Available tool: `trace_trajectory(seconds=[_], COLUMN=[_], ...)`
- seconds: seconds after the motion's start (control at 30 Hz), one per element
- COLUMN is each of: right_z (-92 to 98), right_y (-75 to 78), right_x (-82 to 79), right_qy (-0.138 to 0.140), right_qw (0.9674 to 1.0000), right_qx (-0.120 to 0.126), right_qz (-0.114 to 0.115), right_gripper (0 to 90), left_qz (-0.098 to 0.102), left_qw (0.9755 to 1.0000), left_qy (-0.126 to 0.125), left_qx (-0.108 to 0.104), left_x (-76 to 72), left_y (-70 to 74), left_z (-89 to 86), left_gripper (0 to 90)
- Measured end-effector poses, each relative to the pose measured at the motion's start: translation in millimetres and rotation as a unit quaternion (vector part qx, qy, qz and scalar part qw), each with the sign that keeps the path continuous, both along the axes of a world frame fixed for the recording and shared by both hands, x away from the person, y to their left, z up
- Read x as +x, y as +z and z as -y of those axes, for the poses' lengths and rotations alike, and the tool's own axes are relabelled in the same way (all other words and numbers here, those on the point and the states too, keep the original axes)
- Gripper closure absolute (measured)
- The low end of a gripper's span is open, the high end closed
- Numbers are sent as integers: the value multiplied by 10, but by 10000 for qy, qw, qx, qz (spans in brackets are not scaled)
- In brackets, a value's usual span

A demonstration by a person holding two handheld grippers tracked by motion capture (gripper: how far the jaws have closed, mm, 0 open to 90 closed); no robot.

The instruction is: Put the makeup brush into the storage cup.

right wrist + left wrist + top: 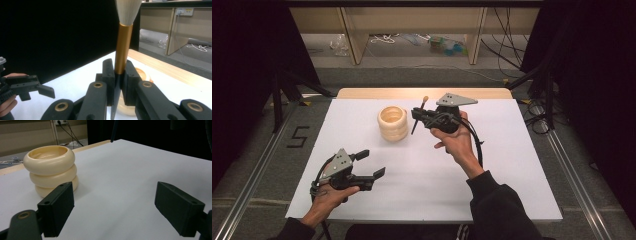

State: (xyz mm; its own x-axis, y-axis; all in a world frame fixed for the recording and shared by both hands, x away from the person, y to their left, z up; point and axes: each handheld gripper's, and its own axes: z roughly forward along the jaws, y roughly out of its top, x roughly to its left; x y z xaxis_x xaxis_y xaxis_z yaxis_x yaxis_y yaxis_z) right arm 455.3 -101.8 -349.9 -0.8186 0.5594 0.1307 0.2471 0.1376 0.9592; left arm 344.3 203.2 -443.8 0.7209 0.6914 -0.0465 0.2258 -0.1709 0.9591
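Work in hand: putting the brush (123,50) into the holder (392,123), by the look of it.
Right tool (418,116): pinching the brush where its gold ferrule meets the dark handle, bristles up, handle tip hanging below the jaws.
Brush: in the air just beside the holder, on the side toward the bench's (512,165) right edge; its tip is not over the opening yet.
Holder: cream stack of three rings, open on top, standing upright near the middle of the far edge.
Left tool (368,163): spread wide with nothing between the jaws, held above the near left corner, well apart from the holder and aimed toward it.
Risk, knock: nothing steadies the holder, so a handle tip that comes in low or slanted could hit the rim or wall and push or tip it.
Risk, slip: the grip sits on a smooth round ferrule, so the brush could swivel or slide if the tip catches.
Risk, miss: letting go before the tip is inside would drop the brush on the bench.
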Motion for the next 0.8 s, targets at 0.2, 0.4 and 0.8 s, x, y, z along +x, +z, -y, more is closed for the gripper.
trace_trajectory(seconds=[0.2,0.4,0.8], right_z=[-92,-167,-285], right_y=[15,30,80], right_x=[86,170,309], right_qy=[-10,-35,-105], right_qw=[10000,9999,9998], right_qx=[-63,-124,-176], right_qz=[28,-7,43], right_gripper=[829,830,829], left_qz=[3,3,1], left_qw=[10000,10000,10000], left_qy=[13,-13,9], left_qx=[-54,-62,-23], left_x=[-2,1,0], left_y=[0,3,6], left_z=[5,-3,-6], left_gripper=[158,159,158])
